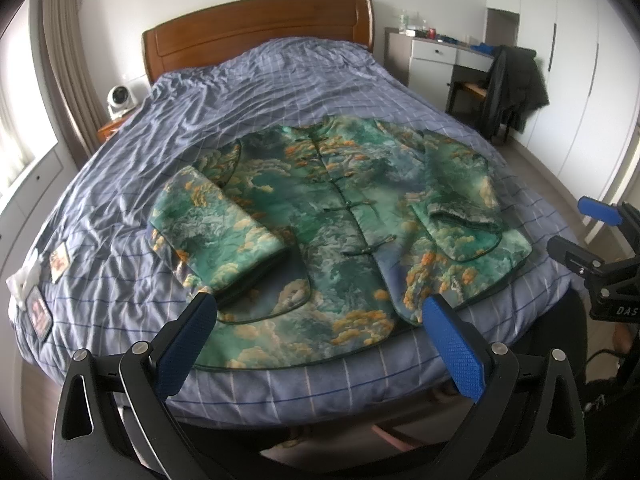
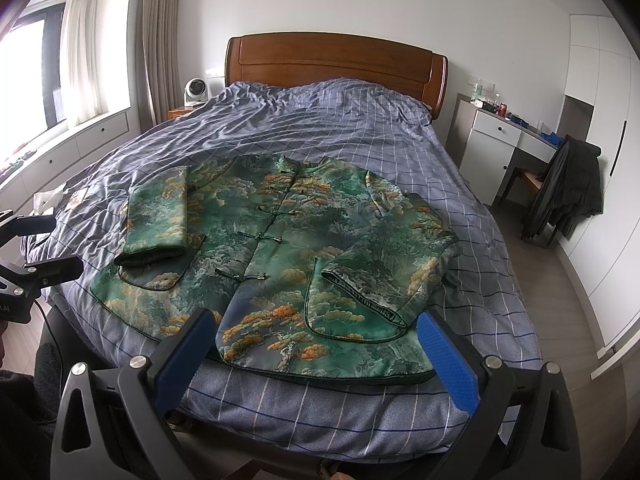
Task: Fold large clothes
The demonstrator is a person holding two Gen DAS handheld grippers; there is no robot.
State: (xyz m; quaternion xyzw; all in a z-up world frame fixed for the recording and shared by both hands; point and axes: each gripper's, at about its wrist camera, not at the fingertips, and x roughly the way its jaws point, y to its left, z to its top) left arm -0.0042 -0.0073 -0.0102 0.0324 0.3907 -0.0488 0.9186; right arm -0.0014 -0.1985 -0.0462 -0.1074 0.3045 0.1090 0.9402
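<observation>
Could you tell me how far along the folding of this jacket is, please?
Done: the jacket lies flat, front up, on the bed, both sleeves folded in over the body. In hand: nothing; the left gripper and right gripper hover open at the hem. Left: folding the body.

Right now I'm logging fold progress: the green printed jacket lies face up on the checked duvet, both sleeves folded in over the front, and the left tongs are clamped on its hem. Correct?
Not quite. The left tongs are open, holding nothing, above the green printed jacket's hem, as the left wrist view shows. The rest stands.
</observation>
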